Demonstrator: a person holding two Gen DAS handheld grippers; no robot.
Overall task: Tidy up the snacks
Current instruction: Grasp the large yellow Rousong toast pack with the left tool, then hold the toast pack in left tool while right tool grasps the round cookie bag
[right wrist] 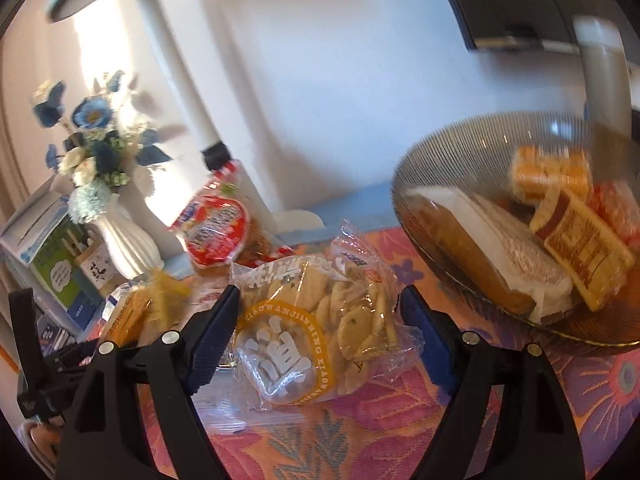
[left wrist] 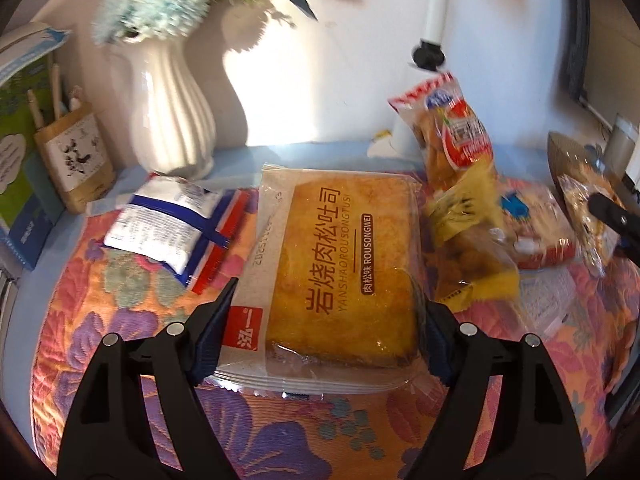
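The flat clear-wrapped slab of golden toasted bread with brown printed lettering (left wrist: 340,276) sits between the blue-padded fingers of the left tongs (left wrist: 324,328), both pads pressing against the wrapper's edges, so the left tongs hold it; its far end points toward the wall and the packet seems raised slightly off the floral orange-and-purple woven cloth (left wrist: 132,312) that covers the counter. In the right wrist view, the clear plastic bag of small pale crackers with a yellow ring label (right wrist: 316,320) lies between the fingers of the right tongs (right wrist: 320,332); the left pad touches the bag, while the right pad meets only loose crinkled plastic, so a firm grip on it cannot be confirmed.

Just left of the bread lies a white sachet with blue and red stripes (left wrist: 168,224). To its right stand a yellow-wrapped bun packet (left wrist: 468,240) and, behind it, a red-and-white bag of pastries (left wrist: 452,136) propped upright near the wall. A ribbed amber glass bowl (right wrist: 404,184) to the right of the cracker bag already contains a wrapped white-and-brown sandwich slice (right wrist: 480,240) and a brown-and-yellow wafer packet (right wrist: 580,256). At the far left stands a white fluted ceramic vase with blue and white flowers (left wrist: 168,120), beside a small kraft paper holder with sticks (left wrist: 76,156).
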